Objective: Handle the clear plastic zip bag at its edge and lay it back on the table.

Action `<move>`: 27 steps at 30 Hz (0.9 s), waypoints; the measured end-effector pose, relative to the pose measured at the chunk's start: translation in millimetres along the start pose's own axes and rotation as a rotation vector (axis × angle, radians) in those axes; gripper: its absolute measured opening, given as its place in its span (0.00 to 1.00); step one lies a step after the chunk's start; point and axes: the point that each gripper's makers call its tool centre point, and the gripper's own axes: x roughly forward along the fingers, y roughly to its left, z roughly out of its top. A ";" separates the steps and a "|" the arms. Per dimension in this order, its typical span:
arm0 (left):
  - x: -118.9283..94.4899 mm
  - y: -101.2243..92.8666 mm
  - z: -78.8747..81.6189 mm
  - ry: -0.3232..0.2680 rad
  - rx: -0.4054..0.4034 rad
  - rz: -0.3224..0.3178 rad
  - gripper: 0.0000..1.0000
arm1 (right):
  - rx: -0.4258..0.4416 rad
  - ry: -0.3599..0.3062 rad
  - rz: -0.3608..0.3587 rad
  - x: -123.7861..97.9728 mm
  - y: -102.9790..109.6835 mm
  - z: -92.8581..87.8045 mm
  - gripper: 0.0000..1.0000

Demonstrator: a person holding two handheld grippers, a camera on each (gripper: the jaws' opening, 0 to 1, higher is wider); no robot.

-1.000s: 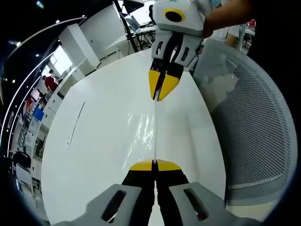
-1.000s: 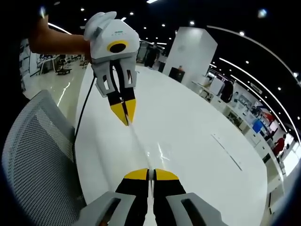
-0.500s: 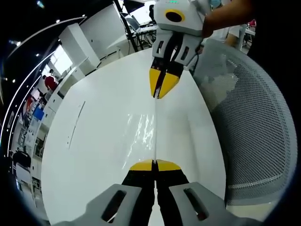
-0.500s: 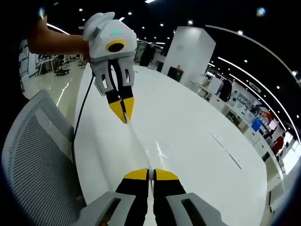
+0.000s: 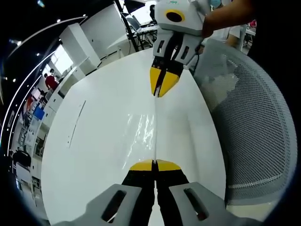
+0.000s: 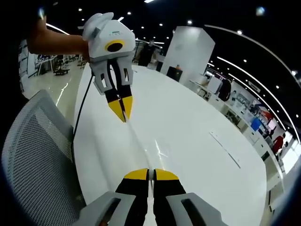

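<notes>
Left tongs, seen in the left gripper view: yellow tips pressed together, pinching the near edge of the clear bag. The bag runs edge-on as a thin bright line from these tips straight ahead to the right tongs, whose yellow tips are also closed on it at the far end. Bag is stretched between the two pairs of tongs, above the white table; faint glints show just left of the line, about midway between the tips

Right gripper view, same thing from the other end: right tongs tips shut on the bag, which leads forward and a little left to the left tongs, tips closed on it too. Cannot tell whether the bag's lower edge touches the table

A hand grips the body of the left tongs from the left side of that view. A grey mesh chair stands beside the table, right of the left tongs; a dark cable runs along the table edge below the left tongs
</notes>
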 end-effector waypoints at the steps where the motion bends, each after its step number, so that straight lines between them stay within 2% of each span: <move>1: 0.0 0.1 -0.3 0.001 0.000 0.000 0.00 | 0.000 0.000 0.000 0.0 -0.1 -0.1 0.00; 27: -2.0 0.1 -1.4 0.000 0.000 -0.001 0.00 | 0.004 0.005 0.001 -2.5 -0.8 -3.4 0.00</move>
